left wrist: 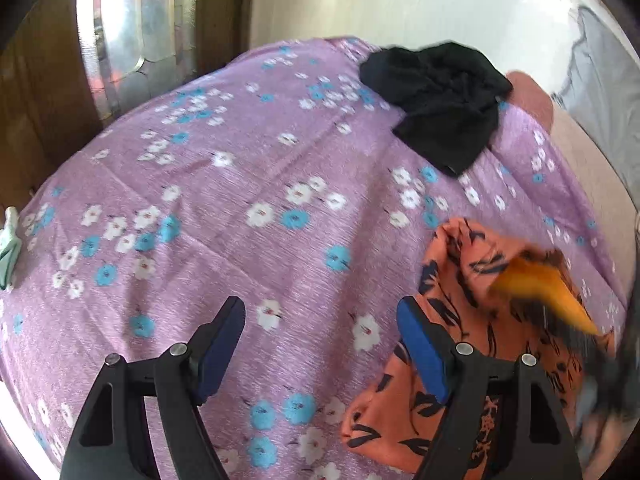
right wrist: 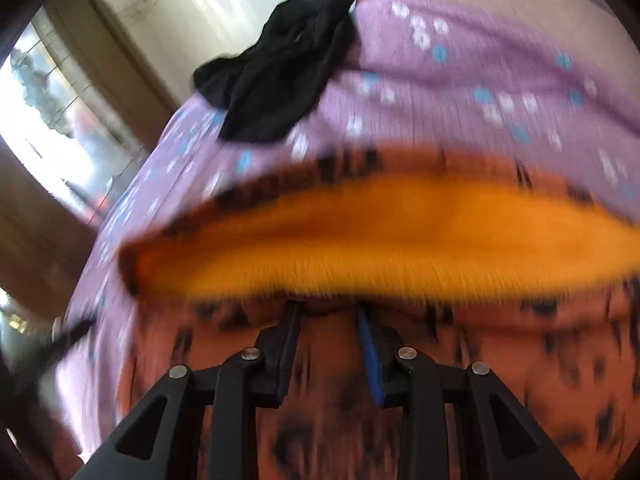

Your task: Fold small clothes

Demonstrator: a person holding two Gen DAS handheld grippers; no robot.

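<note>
An orange garment with black leaf print (left wrist: 460, 320) lies on the purple floral sheet (left wrist: 240, 184) at lower right of the left wrist view. My left gripper (left wrist: 320, 312) is open and empty above the sheet; its right finger overlaps the garment's left edge. My right gripper (right wrist: 328, 308) is closed on a fold of the orange garment (right wrist: 360, 240), lifted, its plain orange inner side showing; the view is blurred. It appears as a dark blur at the right edge of the left wrist view (left wrist: 600, 360).
A crumpled black garment (left wrist: 440, 104) lies at the far side of the bed, also in the right wrist view (right wrist: 280, 76). A pale green item (left wrist: 10, 248) sits at the left edge. A wall and window lie beyond.
</note>
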